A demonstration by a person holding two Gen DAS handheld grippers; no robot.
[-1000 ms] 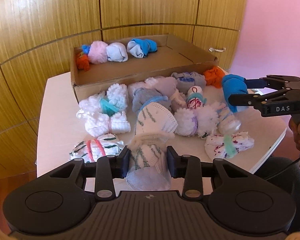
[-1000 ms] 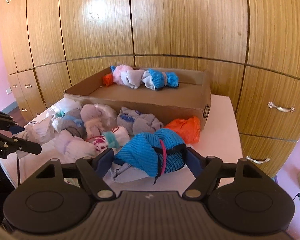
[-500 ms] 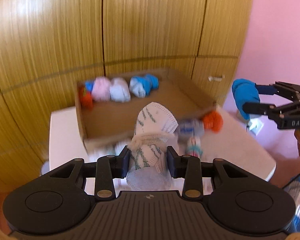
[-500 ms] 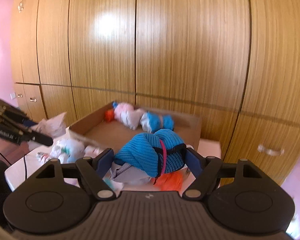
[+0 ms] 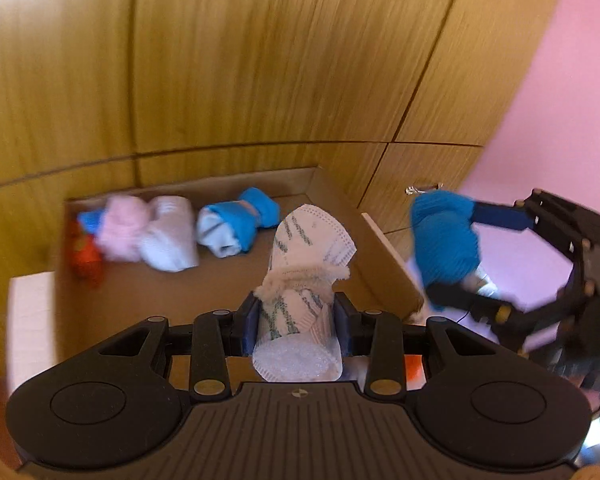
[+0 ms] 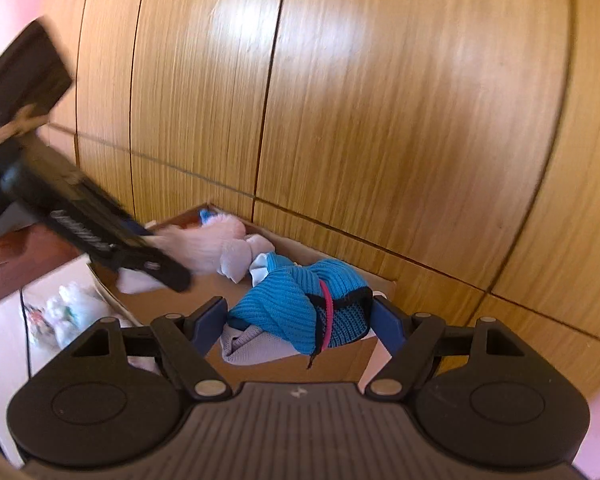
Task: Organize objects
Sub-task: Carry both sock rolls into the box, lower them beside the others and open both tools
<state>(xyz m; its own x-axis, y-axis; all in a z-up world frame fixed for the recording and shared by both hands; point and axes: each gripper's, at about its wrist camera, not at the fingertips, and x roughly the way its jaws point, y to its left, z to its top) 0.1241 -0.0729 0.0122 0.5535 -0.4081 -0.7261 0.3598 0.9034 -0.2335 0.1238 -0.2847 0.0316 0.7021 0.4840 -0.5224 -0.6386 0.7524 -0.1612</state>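
**A:** What is each claw carrying?

**B:** The left claw [image 5: 296,320] is clamped on a white sock bundle with grey-green marks [image 5: 300,272], tied with a fuzzy cream band. The bundle stands upright between the pads, above the near part of a cardboard box [image 5: 376,240]. The right claw [image 6: 298,320] is clamped on a bright blue knit sock bundle [image 6: 300,300] with a pink loop around it, held over the box's near right corner.

**B:** The box sits on a white counter [image 5: 28,320], against wooden cupboard doors [image 5: 260,60].

**A:** What lies inside the box?

**B:** A row along the far wall: a small orange-red bundle [image 5: 85,256], a pink fluffy one [image 5: 120,232], a pale white one [image 5: 168,240] and a blue-and-white one [image 5: 240,224]. The view is blurred, so they may be touching.

**A:** Anything else on the counter?

**B:** A few pale bundles [image 6: 68,312], left of the box in the right view.
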